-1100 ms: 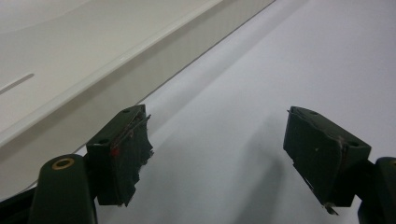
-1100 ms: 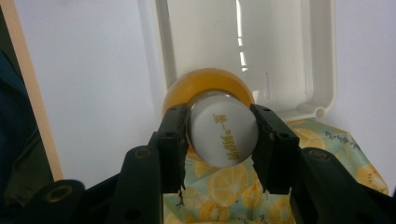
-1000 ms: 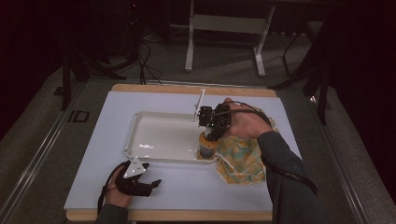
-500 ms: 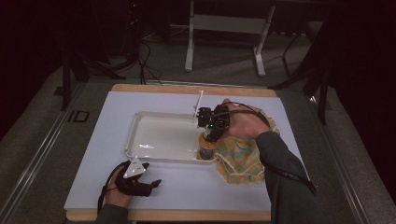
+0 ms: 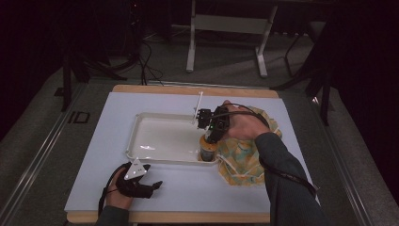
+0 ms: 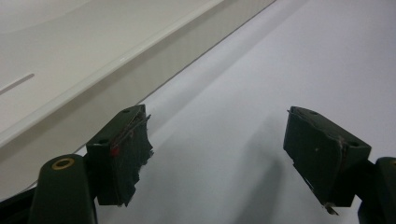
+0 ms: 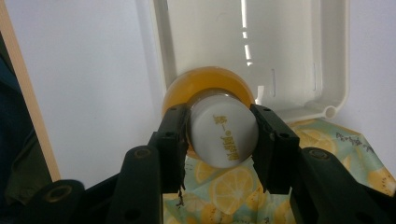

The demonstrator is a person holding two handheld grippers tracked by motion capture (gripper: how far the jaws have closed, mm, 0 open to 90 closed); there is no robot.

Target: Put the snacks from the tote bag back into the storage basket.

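On a white worktop, a shallow white tray holds in its near right corner a small orange bottle, probably light, stiff and slippery, which the right gripper clamps by its white cap, while the left gripper rests wide open, empty.

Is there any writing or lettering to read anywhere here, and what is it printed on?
"ID": on the dark floor left of the table, at, high view.
Gold characters on the white cap of the orange bottle, gripped by the right tongs: Chinese-looking script, too blurred to quote.
Small dark print at the edge of the lemon-patterned cloth, at: too small to read.
The white tray: no lettering.
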